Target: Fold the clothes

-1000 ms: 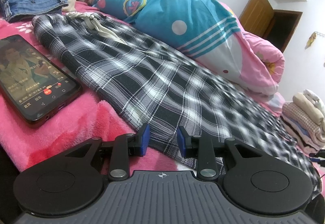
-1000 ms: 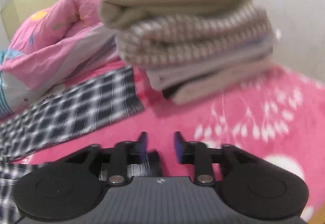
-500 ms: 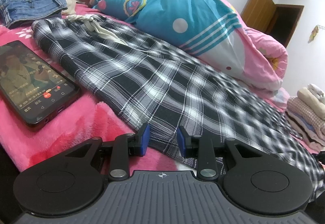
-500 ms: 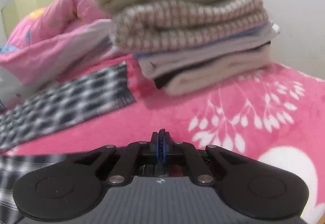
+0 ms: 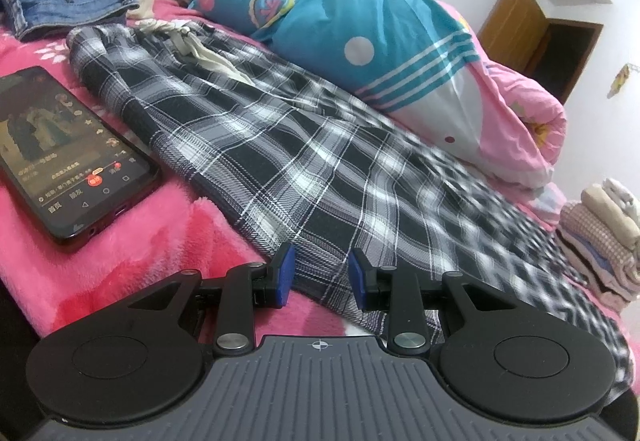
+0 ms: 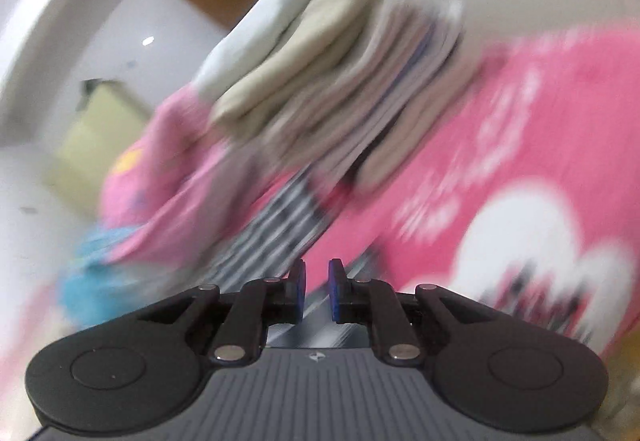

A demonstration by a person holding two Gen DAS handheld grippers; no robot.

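Bed: covered by a pink fleece blanket.
Plaid trousers: spread flat along the bed, beside the quilt.
Folded pile: stacked beyond the trousers' far end.
Left gripper: jaws spread, empty, over the trousers' near edge.
Right gripper: blurred; jaws just reopened to a narrow gap, nothing pinched.
Phone: screen lit.
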